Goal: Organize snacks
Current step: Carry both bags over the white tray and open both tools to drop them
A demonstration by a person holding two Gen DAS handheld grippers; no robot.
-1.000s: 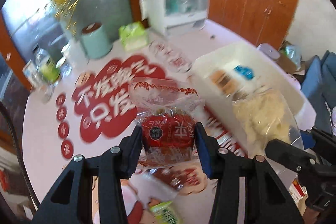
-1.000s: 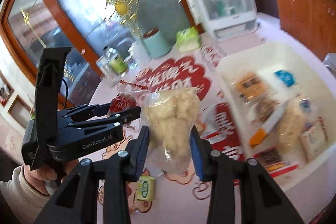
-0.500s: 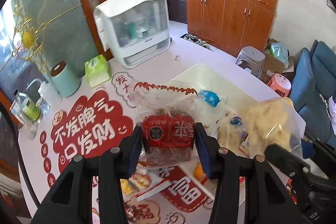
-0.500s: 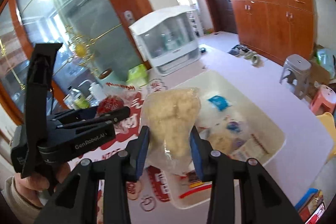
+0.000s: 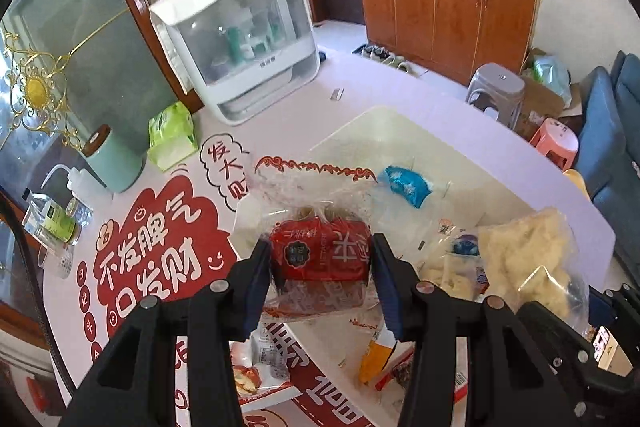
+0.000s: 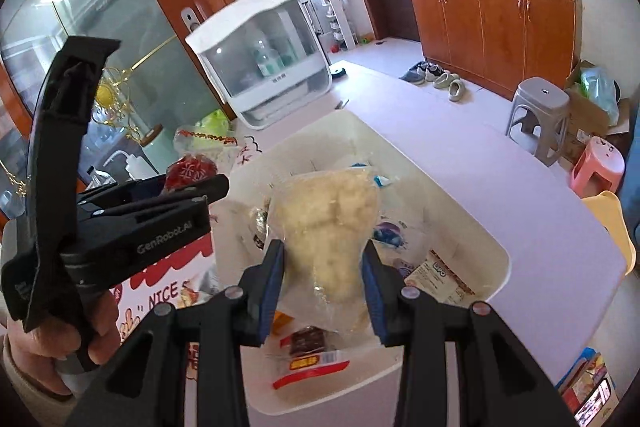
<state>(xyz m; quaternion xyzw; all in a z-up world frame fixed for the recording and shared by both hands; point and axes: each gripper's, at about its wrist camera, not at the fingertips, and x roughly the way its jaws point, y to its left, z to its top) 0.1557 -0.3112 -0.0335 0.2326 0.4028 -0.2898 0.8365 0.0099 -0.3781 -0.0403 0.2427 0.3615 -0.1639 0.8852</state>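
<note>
Jaws of the left gripper (image 5: 320, 271) are clamped on a clear packet with a red label (image 5: 318, 253), held above the near-left edge of a white bin (image 6: 502, 267) on the desk (image 6: 500, 167). The right gripper (image 6: 323, 277) pinches a clear bag of pale puffed snacks (image 6: 334, 223) over the bin's middle. Inside lie a blue packet (image 5: 408, 183), an orange-ended wrapper (image 5: 376, 359) and other small packets. A green tissue pack (image 5: 172, 135) sits beside the red printed mat (image 5: 160, 251).
</note>
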